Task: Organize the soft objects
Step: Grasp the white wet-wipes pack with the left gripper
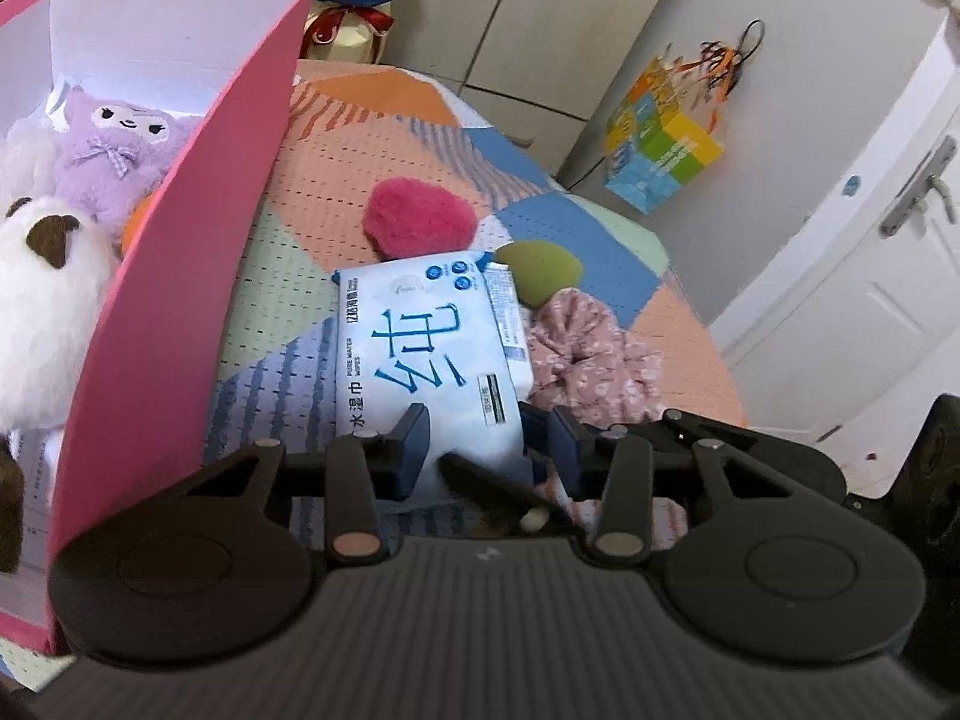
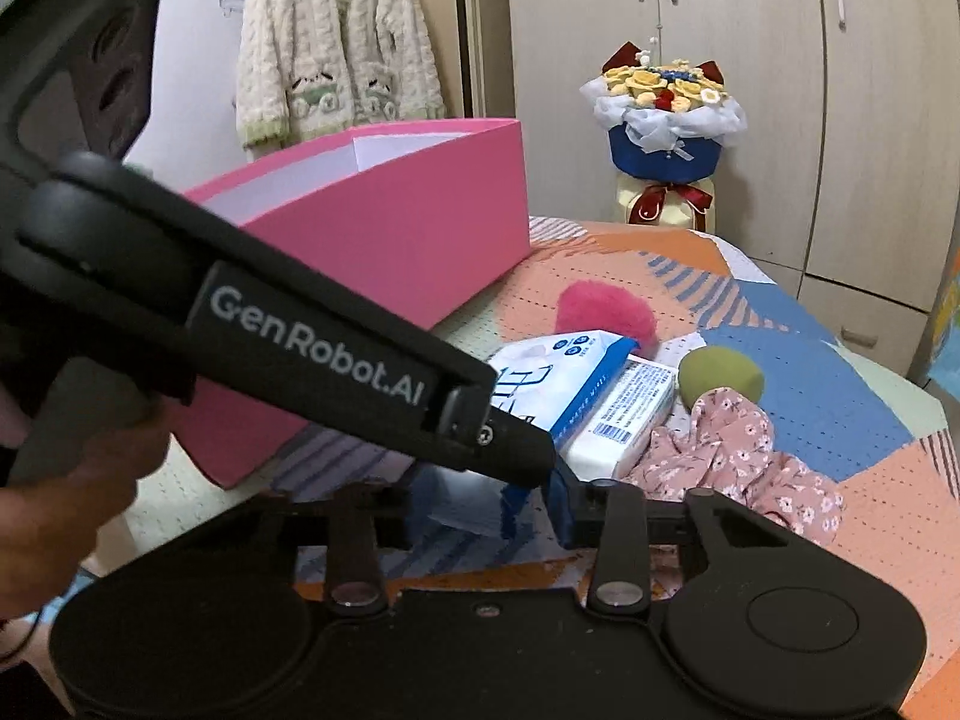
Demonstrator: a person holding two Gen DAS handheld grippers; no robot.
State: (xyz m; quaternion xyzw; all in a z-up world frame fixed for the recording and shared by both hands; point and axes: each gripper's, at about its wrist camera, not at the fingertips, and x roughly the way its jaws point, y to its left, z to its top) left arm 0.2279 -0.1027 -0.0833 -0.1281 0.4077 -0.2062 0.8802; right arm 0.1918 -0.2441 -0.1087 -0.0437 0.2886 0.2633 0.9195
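A white and blue pack of wet wipes lies on the patchwork table; it also shows in the right wrist view. My left gripper has its jaws on both sides of the pack's near end, closed against it. A pink fluffy ball, a green sponge and a pink floral scrunchie lie beside the pack. The pink box at left holds a purple plush and a white plush. My right gripper sits low behind the left one, its fingers mostly hidden.
A flower bouquet stands beyond the table by the wardrobe. A colourful bag hangs at the right, near a white door. The table edge runs close behind the scrunchie.
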